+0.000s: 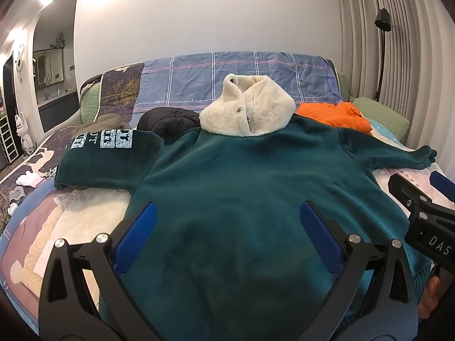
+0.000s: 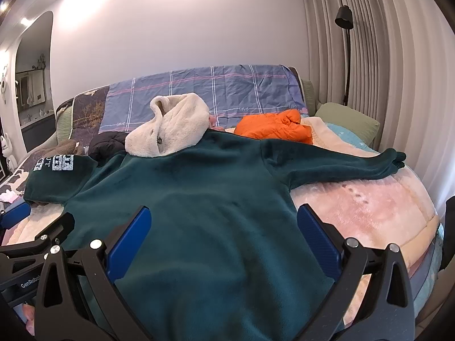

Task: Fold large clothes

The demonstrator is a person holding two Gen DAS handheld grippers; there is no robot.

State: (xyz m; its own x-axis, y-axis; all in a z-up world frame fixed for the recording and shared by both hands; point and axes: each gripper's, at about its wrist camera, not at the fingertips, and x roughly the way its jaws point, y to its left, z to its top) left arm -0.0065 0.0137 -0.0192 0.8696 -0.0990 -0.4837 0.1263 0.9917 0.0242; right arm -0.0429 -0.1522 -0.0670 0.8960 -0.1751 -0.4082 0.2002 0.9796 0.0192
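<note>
Holding both tools wide over hem, nothing gripped: left tool [image 1: 227, 238], right tool [image 2: 223, 238]. Green fleece top [image 1: 241, 176] lies flat mid-frame on bed [image 2: 369, 199]; sleeve w/ print [image 1: 105, 156] seems folded in at left, other sleeve [image 2: 341, 164] still out right. Est. fold barely begun.

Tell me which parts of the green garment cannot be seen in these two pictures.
- Bottom hem of the green garment: cut off by the lower edge and hidden behind the open left hand-held gripper; in the right wrist view, behind the open right hand-held gripper.
- Sleeve print: too distorted to read, partly folded.
- Garment's underside: hidden against the bed.
</note>
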